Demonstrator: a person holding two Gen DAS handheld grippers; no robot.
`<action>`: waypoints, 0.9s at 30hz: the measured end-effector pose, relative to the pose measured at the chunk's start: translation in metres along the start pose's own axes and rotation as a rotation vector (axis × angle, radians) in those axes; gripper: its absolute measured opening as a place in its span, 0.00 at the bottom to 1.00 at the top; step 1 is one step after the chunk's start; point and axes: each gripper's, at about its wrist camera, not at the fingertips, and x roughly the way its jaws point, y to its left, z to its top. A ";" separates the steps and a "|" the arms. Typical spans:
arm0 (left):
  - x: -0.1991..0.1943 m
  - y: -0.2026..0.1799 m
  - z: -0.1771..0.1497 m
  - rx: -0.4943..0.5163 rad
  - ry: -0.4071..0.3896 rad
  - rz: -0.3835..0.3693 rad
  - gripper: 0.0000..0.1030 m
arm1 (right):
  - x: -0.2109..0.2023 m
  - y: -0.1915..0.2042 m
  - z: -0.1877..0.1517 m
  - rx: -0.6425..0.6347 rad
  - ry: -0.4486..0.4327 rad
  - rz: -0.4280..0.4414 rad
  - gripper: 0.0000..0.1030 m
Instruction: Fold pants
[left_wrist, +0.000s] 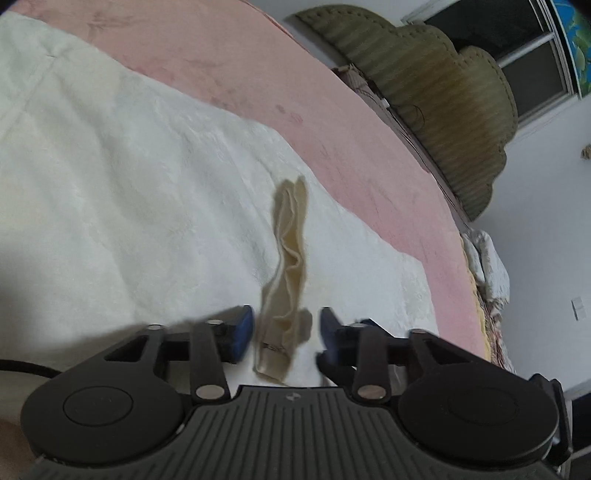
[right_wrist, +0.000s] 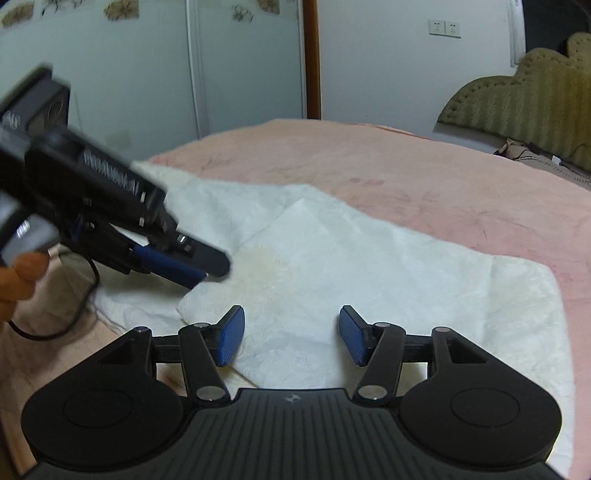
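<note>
The right gripper (right_wrist: 291, 336) hovers over the near edge of the white pants (right_wrist: 369, 258). Its jaws stand about half apart, with nothing between the 2 blue pads but the cloth lying below them. The left gripper (left_wrist: 286, 332) is also parted. A cream fabric strip (left_wrist: 290, 236) rises between its fingers, close to one pad, but neither pad presses on it. I cannot tell whether that strip is part of the pants.

The pants lie flat on the pink bedsheet (right_wrist: 406, 166), already doubled: an upper layer shows a clean corner toward the far side. The cloth looks soft, light and slightly plush, so it should sag and drape when lifted and will not hold a crease by itself. It is not fragile or slippery. Pinching both layers at an edge or corner, 1 gripper at each end of the same side, seems the safest hold.

In the right wrist view their long axis runs diagonally, from far left to near right. Which end is the waist I cannot tell. Beyond the bed stands an olive scalloped headboard (right_wrist: 517, 96).
</note>
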 end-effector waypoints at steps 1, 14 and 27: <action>0.002 -0.002 0.000 0.010 0.000 -0.012 0.57 | -0.001 0.003 -0.003 -0.002 -0.004 -0.003 0.54; -0.009 -0.004 -0.014 0.001 -0.003 -0.028 0.06 | -0.018 0.000 0.007 0.039 -0.042 0.019 0.56; -0.011 -0.006 -0.011 0.049 -0.046 0.040 0.18 | -0.005 -0.014 0.000 0.118 -0.015 0.029 0.60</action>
